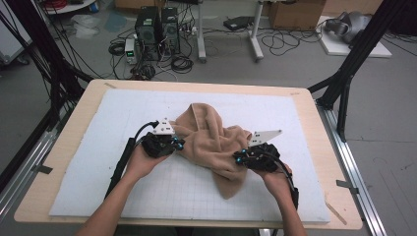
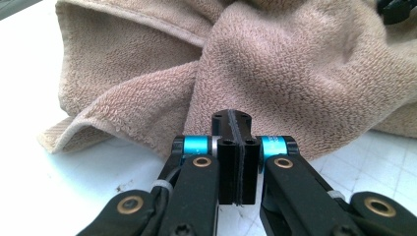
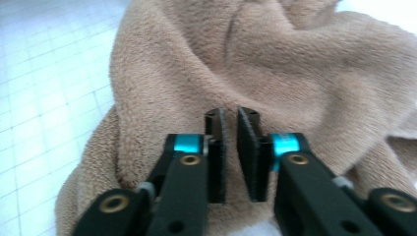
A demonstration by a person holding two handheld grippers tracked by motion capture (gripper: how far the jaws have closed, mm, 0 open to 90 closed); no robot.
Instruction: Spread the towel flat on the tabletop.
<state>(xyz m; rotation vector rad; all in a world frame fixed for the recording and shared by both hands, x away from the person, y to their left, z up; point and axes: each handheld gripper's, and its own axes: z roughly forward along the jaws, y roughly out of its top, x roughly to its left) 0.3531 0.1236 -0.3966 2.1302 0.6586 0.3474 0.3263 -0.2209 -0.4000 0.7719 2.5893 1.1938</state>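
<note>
Your towel is a tan terry cloth, bunched in loose folds at the middle of the surface, with one tail trailing toward you. In the left gripper view its hemmed edge lies flat on the white mat at the left, and a thick fold rises right behind the jaws. No brand, label or writing can be read on it.

Your left gripper sits at the towel's left edge. In the left gripper view its jaws are pressed flat together with nothing between them, the tips just in front of the cloth; whether they touch it cannot be told. Your right gripper is at the towel's right side, over the tail. In the right gripper view its jaws stand slightly parted with a narrow gap and no cloth caught in it, and the towel lies close behind and below them.

The surface is a light wooden top covered by a white mat with a faint grid near you. Beyond it, on the grey floor, stand two black computer towers, tangled cables, white table legs and cardboard boxes. Black frame struts rise at both sides.
</note>
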